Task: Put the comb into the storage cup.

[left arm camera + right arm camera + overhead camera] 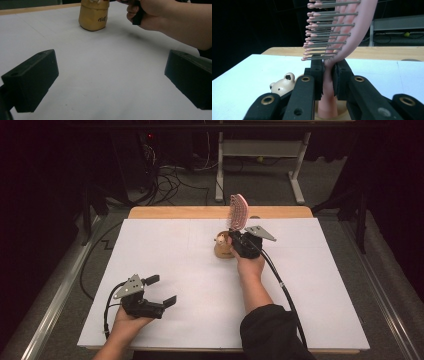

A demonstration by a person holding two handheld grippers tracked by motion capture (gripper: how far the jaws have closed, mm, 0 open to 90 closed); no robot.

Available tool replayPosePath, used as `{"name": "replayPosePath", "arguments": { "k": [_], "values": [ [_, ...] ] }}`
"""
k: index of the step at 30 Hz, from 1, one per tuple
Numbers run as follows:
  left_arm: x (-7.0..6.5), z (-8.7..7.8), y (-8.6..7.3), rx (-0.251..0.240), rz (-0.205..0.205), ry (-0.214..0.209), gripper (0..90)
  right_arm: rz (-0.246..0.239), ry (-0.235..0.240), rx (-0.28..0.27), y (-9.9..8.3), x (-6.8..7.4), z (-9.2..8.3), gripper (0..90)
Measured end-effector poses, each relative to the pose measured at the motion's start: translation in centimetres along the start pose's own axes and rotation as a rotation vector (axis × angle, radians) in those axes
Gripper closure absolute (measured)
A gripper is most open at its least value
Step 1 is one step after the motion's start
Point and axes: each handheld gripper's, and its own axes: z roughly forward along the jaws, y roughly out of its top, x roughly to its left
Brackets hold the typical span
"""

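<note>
On the near left of the white table, the left gripper rests in the person's left hand, its two black jaws spread wide with nothing between them. From that gripper's own view the bare white surface lies between and ahead of the jaws, and the tan holder stands well beyond them, slightly left of centre. Further right and farther from the person, the right gripper points upward and is clamped on the neck of the pink hairbrush, just below the bristles. The brush stands upright above this gripper, bristles facing left in the right gripper view, and its handle runs down below the jaws into the holder; whether it touches the bottom cannot be told. A small cream bear figure sits on the holder, just left of the right gripper's jaws.
</note>
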Motion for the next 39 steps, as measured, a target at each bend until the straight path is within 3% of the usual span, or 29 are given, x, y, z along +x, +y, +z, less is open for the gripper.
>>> {"name": "replayPosePath", "arguments": {
  "k": [10,39],
  "values": [
    [0.1,0.2,0.0,0.001,-0.002,0.000,0.0,0.000,-0.005,-0.003,-0.2,0.0,-0.1,81.2],
    [0.1,0.1,-0.1,0.007,-0.002,-0.010,0.0,-0.026,-0.064,0.051,0.3,-1.3,-0.3,74.5]
  ]
}}
